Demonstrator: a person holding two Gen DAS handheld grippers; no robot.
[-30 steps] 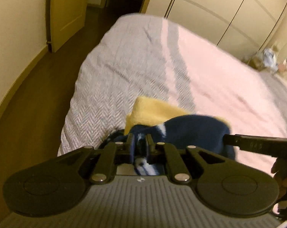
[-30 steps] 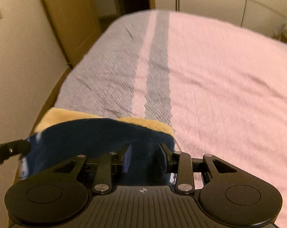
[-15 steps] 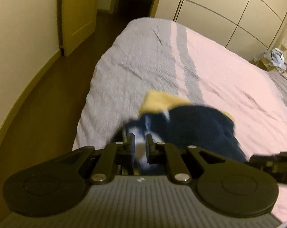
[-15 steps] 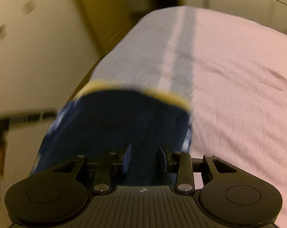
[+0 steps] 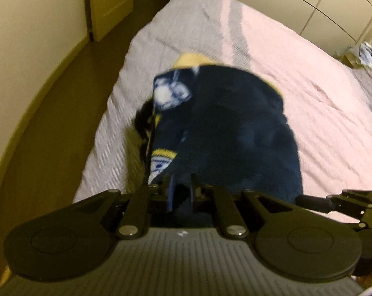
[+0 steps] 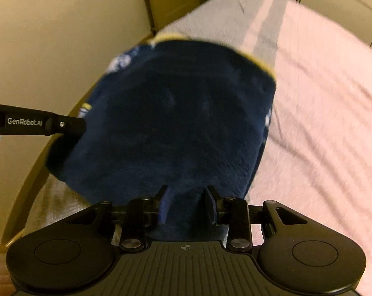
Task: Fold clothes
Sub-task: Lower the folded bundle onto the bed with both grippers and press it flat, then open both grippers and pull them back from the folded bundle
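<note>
Left hand-held gripper (image 5: 180,193) clenched on navy fleece garment (image 5: 230,128), right hand-held gripper (image 6: 186,203) grasping same hem, both level, side by side, lifted above bed (image 5: 309,79)

Fuzzy navy fleece garment (image 6: 176,123); matt woven bedspread (image 5: 309,93); ribbed black plastic.

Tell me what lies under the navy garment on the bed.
A yellow layer peeks out along the far edge of the navy garment, on the bedspread. How far the yellow extends beneath is covered. Both the left gripper and right gripper pinch the navy fabric's near edge.
</note>
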